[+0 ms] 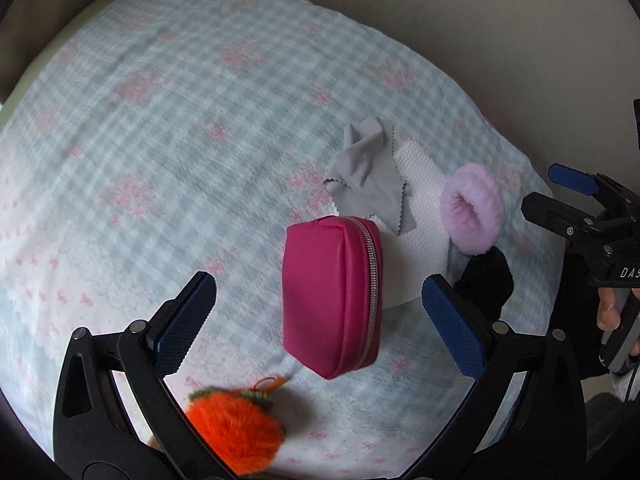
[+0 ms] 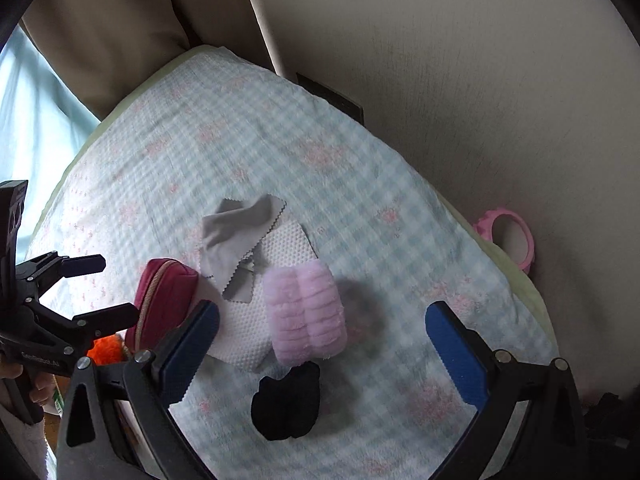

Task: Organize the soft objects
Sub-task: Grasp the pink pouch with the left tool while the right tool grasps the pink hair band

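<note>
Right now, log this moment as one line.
left gripper: open, above pink pouch | right gripper: open, above lilac scrunchie | held: nothing

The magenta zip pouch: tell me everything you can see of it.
The magenta pouch is a small, padded, boxy case of smooth fabric with a silver zipper, closed, along its right edge. It lies on the checked blanket, its far end overlapping the white textured cloth, near the grey cloth. It sits ahead of the left gripper, between the open fingers, untouched.
</note>
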